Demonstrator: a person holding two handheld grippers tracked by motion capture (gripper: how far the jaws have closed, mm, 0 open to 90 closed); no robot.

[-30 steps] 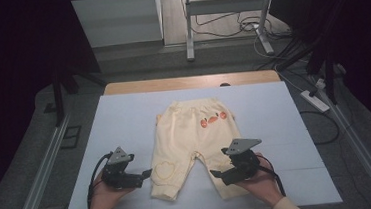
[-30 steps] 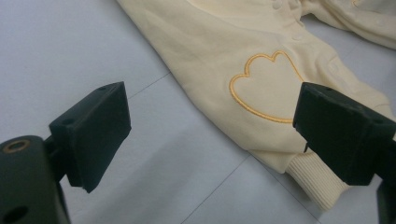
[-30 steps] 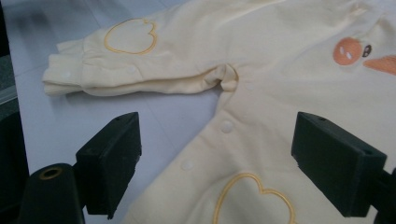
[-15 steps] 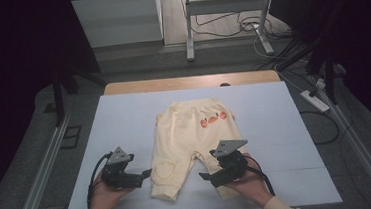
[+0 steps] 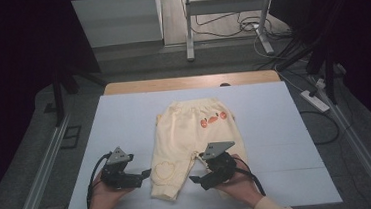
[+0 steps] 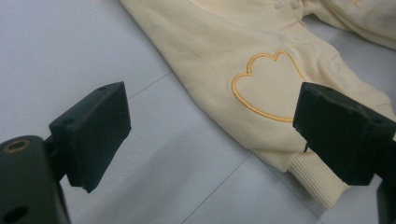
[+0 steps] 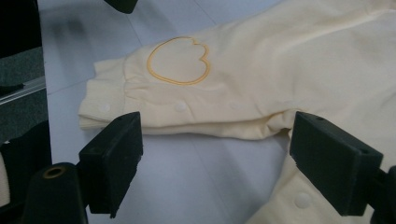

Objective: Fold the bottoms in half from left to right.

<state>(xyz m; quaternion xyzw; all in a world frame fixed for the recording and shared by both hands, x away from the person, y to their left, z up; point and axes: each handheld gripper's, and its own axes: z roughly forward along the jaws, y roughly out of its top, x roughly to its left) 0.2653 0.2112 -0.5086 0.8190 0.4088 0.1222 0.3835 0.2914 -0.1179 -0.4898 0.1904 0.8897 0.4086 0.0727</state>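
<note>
Yellow baby pants (image 5: pixel 190 139) are lying flat mid-table (image 5: pixel 124 119), waistband far, legs toward the person. Left gripper (image 5: pixel 146 175) is sitting just beside the left leg cuff (image 6: pixel 317 184), jaws apart, holding nothing. Right gripper (image 5: pixel 195 179) is hovering between the two legs, jaws apart, gripping nothing.

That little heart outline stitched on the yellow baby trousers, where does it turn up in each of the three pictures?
High view: the heart outline sits low on the trousers' left leg, beside the left gripper.
Left gripper view: heart upper right of centre, above the ribbed cuff.
Right gripper view: heart upper left, right of the cuff.
Shared landmark: that ribbed cuff.
</note>
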